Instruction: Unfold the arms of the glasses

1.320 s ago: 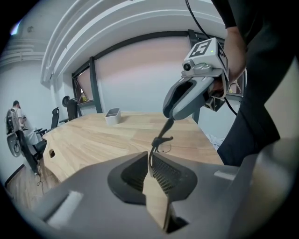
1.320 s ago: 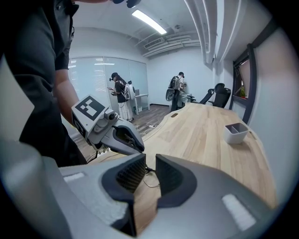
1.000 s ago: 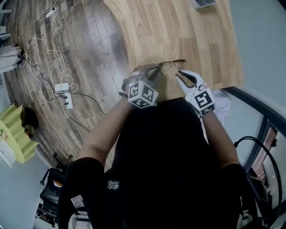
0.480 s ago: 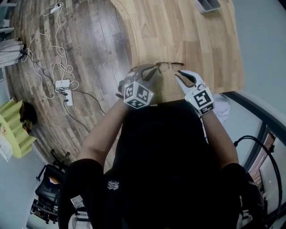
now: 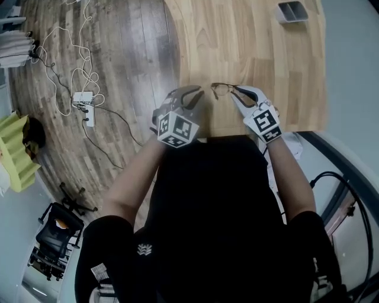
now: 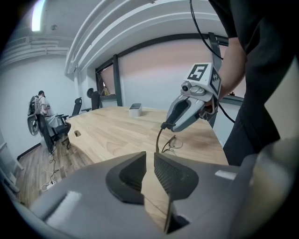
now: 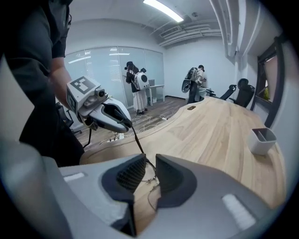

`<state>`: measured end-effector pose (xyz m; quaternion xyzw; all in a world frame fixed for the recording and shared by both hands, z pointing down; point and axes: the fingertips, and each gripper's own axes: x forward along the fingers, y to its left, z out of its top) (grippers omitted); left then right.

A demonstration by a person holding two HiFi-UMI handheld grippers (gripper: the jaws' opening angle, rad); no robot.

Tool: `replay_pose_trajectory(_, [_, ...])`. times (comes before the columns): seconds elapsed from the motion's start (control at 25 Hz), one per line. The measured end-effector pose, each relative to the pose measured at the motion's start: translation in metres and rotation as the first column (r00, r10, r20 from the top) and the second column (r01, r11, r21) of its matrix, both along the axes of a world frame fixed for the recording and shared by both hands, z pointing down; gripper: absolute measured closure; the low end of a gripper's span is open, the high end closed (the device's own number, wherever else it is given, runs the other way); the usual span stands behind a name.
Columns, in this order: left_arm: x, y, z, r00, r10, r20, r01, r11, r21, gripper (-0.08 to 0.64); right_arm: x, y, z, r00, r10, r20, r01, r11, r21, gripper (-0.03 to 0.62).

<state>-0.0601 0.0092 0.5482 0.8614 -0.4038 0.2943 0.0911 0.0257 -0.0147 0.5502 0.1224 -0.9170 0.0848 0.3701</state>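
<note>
Thin dark-rimmed glasses (image 5: pixel 222 89) lie on the wooden table (image 5: pixel 249 47) close to its near edge. My left gripper (image 5: pixel 198 94) stands just left of them. Its jaws have just been opening, and in the left gripper view the gap (image 6: pixel 149 158) holds nothing. My right gripper (image 5: pixel 235 90) is at the right end of the glasses. In the right gripper view the wire frame (image 7: pixel 149 173) sits in the gap of the open right gripper (image 7: pixel 150 161), and the pads do not press on it. One thin arm (image 7: pixel 137 140) runs up towards the left gripper's tips.
A small pale bin (image 5: pixel 292 10) stands at the far side of the table. On the floor to the left are cables and a power strip (image 5: pixel 83 97) and a yellow object (image 5: pixel 15 151). The table's near edge is by my body.
The left gripper has let go of the glasses and drawn slightly left. The right gripper has come forward and down onto the right end of the glasses.
</note>
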Motion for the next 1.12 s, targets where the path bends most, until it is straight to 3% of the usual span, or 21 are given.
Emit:
replay_pose_trajectory(0.36, [-0.011, -0.007, -0.002, 0.998, -0.061, -0.003, 0.061, 0.998, -0.018, 0.500, -0.013, -0.010, 0.038, 0.977, -0.174, -0.127, 0.175, 0.985, -0.002, 0.535])
replay_pose_trajectory(0.72, [-0.012, -0.005, 0.004, 0.997, -0.072, 0.002, 0.072, 0.996, -0.043, 0.500, -0.016, -0.006, 0.058, 0.945, -0.268, -0.186, 0.258, 0.963, -0.075, 0.535])
replay_pose_trajectory(0.88, [-0.012, -0.004, 0.005, 0.998, -0.069, 0.007, 0.070, 0.996, -0.048, 0.500, -0.013, -0.005, 0.067, 0.937, -0.267, -0.225, 0.252, 0.963, -0.093, 0.552])
replay_pose_trajectory(1.12, [-0.015, -0.003, 0.005, 0.998, -0.068, 0.012, 0.069, 0.997, -0.046, 0.500, -0.017, -0.003, 0.064, 0.952, -0.215, -0.218, 0.203, 0.976, -0.079, 0.578])
